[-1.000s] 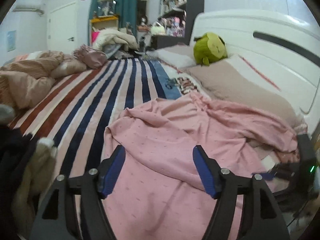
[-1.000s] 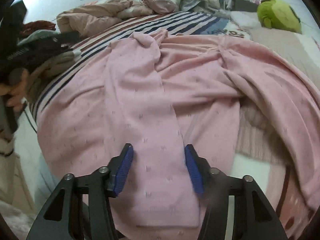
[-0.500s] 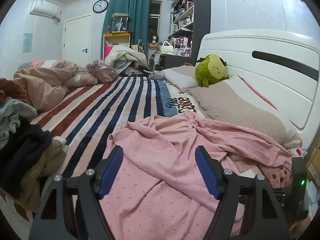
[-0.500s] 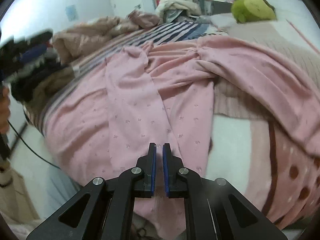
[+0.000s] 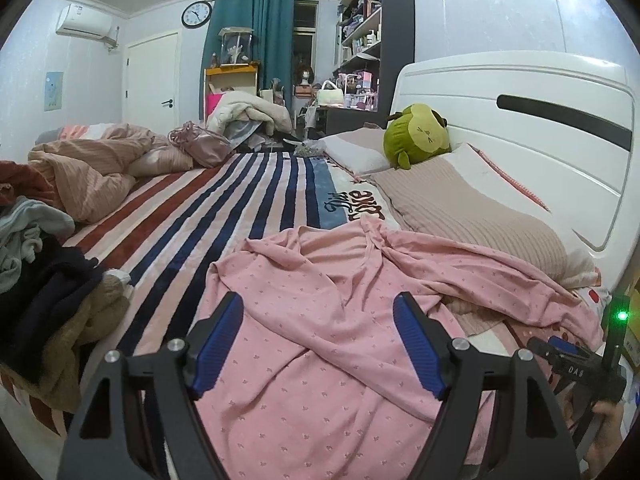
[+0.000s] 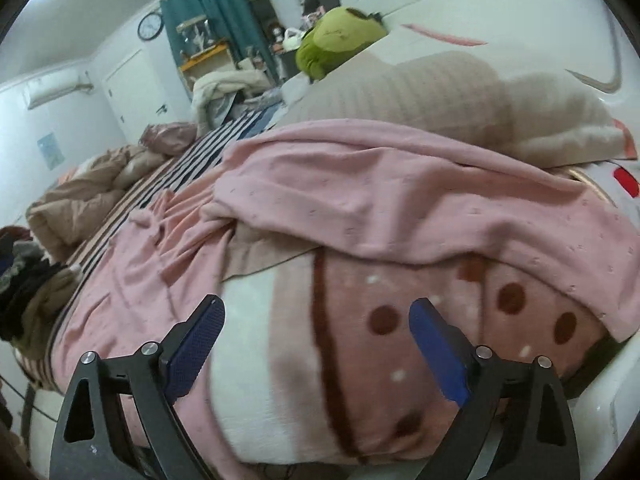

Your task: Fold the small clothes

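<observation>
A pink dotted garment (image 5: 320, 320) lies spread and wrinkled on the bed's near end; it also shows in the right wrist view (image 6: 360, 192), draped toward the pillow. My left gripper (image 5: 318, 344) is open and empty, held above the garment's near part. My right gripper (image 6: 316, 336) is open and empty, over a white and pink spotted blanket (image 6: 400, 332) at the bed edge, to the right of the garment's near part. The right gripper also appears at the lower right of the left wrist view (image 5: 576, 364).
The bed has a striped cover (image 5: 224, 200). A pile of dark and tan clothes (image 5: 44, 300) sits at the left edge. A beige pillow (image 5: 460, 204), a green plush toy (image 5: 416, 136) and the white headboard (image 5: 520, 120) are on the right. Rumpled bedding (image 5: 92, 164) lies far left.
My right gripper shut on the garment's near part half a second ago, then opened and swung right over the spotted blanket. My left gripper rose and drew back slightly, staying open.
</observation>
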The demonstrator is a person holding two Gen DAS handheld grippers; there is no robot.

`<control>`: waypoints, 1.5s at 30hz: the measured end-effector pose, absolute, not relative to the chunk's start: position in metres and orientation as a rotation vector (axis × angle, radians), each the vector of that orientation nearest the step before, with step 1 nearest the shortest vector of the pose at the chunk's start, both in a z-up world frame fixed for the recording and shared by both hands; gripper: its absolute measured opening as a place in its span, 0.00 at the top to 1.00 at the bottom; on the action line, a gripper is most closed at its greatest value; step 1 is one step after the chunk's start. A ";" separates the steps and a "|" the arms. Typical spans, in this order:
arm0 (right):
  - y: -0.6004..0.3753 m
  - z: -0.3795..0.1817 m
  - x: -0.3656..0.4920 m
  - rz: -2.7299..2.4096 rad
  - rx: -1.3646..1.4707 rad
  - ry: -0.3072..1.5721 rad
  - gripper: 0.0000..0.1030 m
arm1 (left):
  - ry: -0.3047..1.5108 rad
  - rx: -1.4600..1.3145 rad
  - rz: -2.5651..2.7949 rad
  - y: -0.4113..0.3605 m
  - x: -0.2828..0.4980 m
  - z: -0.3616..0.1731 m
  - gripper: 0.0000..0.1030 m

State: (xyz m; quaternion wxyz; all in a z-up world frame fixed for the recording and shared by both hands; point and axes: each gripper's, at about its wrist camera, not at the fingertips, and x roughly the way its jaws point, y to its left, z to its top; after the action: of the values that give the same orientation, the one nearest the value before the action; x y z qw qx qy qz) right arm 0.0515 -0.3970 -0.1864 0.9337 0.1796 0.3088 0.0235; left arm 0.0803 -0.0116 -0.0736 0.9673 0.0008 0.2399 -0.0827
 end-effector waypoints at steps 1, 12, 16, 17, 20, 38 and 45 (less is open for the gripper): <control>-0.401 -0.189 0.053 0.059 0.391 0.627 0.10 | 0.487 0.005 -0.168 -0.013 0.080 -0.074 0.28; -0.438 -0.196 0.082 -0.005 0.540 0.496 0.12 | 0.504 0.012 -0.165 -0.020 0.077 -0.076 0.27; -0.450 -0.190 0.095 -0.137 0.538 0.480 0.59 | 0.493 0.008 -0.148 -0.015 0.075 -0.074 0.27; -0.452 -0.187 0.096 -0.170 0.534 0.485 0.84 | 0.491 0.005 -0.144 -0.013 0.075 -0.073 0.27; -0.454 -0.170 0.092 -0.167 0.502 0.436 0.95 | 0.486 -0.008 -0.132 -0.005 0.075 -0.073 0.27; -0.236 -0.064 0.101 0.442 -0.201 0.433 0.98 | 0.466 -0.056 -0.125 0.063 0.068 -0.093 0.23; -0.153 -0.185 0.123 0.637 -0.284 0.829 0.93 | 0.511 -0.064 -0.132 0.088 0.066 -0.117 0.23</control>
State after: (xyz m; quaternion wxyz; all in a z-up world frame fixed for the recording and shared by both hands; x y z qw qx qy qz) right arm 0.1225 -0.1529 -0.1846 0.8568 -0.1354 0.3944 0.3033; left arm 0.0661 0.0877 -0.1166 0.9649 -0.0318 0.2524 -0.0650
